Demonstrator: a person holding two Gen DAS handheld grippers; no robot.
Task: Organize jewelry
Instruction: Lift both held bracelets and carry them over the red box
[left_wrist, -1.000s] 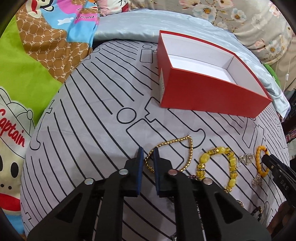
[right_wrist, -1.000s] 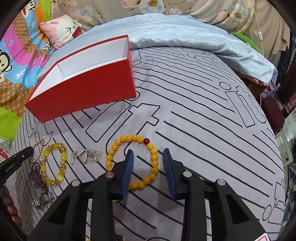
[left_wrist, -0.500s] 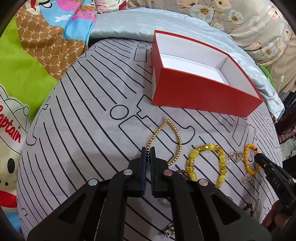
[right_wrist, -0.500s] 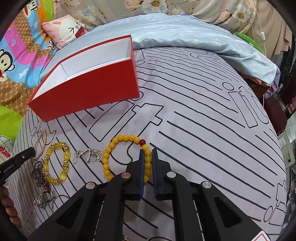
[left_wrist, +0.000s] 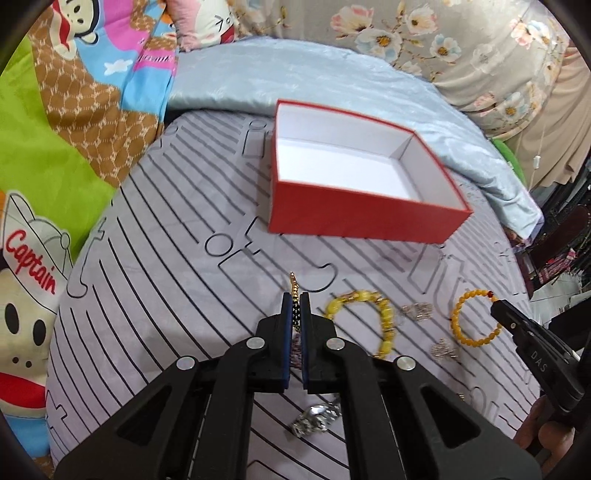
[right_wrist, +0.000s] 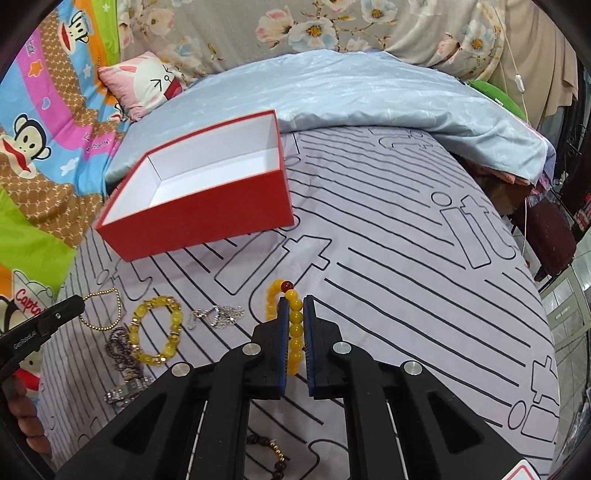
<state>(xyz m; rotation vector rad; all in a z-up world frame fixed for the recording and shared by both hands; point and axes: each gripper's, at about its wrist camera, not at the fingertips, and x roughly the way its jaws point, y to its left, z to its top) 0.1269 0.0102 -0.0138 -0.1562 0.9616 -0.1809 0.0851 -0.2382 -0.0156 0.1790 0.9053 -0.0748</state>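
In the left wrist view my left gripper (left_wrist: 295, 300) is shut on a thin gold bead bracelet (left_wrist: 294, 281), whose loop sticks out past the fingertips, raised off the cloth. My right gripper (right_wrist: 295, 305) is shut on an orange bead bracelet (right_wrist: 295, 328) with one red bead, lifted too. Each view shows the other tool at its edge: the right gripper (left_wrist: 498, 308) holds the orange bracelet (left_wrist: 458, 317), and the left gripper (right_wrist: 75, 305) holds the gold bracelet (right_wrist: 110, 308). An open red box (left_wrist: 365, 219) (right_wrist: 207, 218) with a bare white inside stands beyond both.
On the striped grey cloth lie a chunky yellow bracelet (right_wrist: 155, 334), a silver chain (right_wrist: 218, 316), a purple bracelet (right_wrist: 118, 350), a silver watch (right_wrist: 125, 391) and a dark bead bracelet (right_wrist: 275, 452). A pale blue quilt (right_wrist: 369, 96) is bunched behind the box.
Both grippers closed, the left on the gold bracelet and the right on the orange one. Both then rose and lifted the bracelets off the cloth.
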